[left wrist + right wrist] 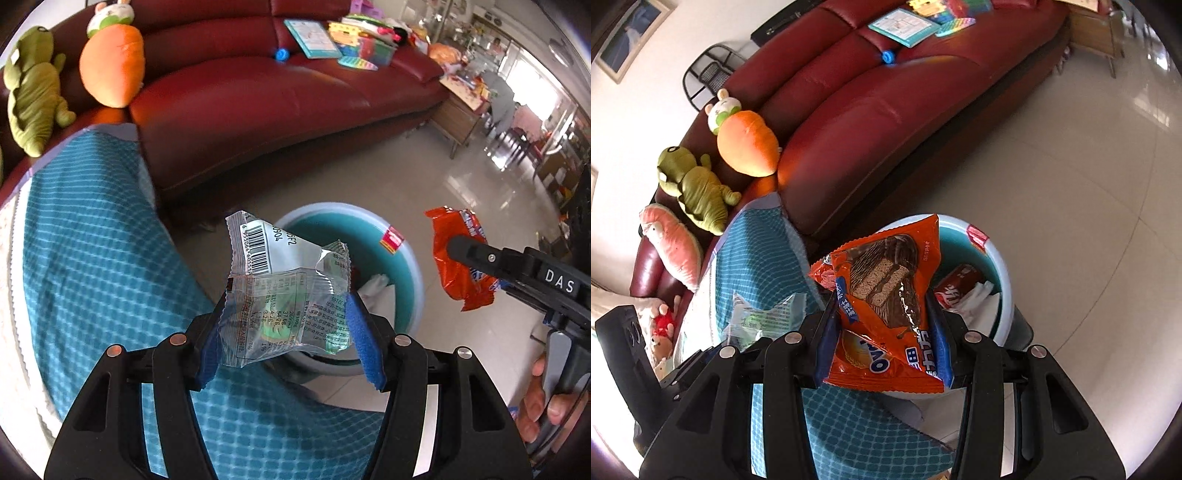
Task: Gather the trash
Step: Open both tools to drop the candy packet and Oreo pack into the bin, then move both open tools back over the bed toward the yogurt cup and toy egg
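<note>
My left gripper (286, 328) is shut on a clear snack wrapper (284, 288) with a barcode and holds it in the air just in front of a teal trash bin (410, 266). My right gripper (882, 332) is shut on an orange chocolate-cake wrapper (886, 295) above the near left rim of the same bin (1001, 273). The bin holds a red can (955, 286) and white paper. The orange wrapper (458, 258) and right gripper also show at the right of the left wrist view. The clear wrapper (764, 317) shows at the left of the right wrist view.
A teal checked cloth (92, 258) covers a seat at the left. A dark red sofa (258, 99) behind the bin carries plush toys (110, 62), books and a blue ball (281, 54). A wooden side table (461, 110) stands far right. Glossy tile floor (1071, 184) lies around the bin.
</note>
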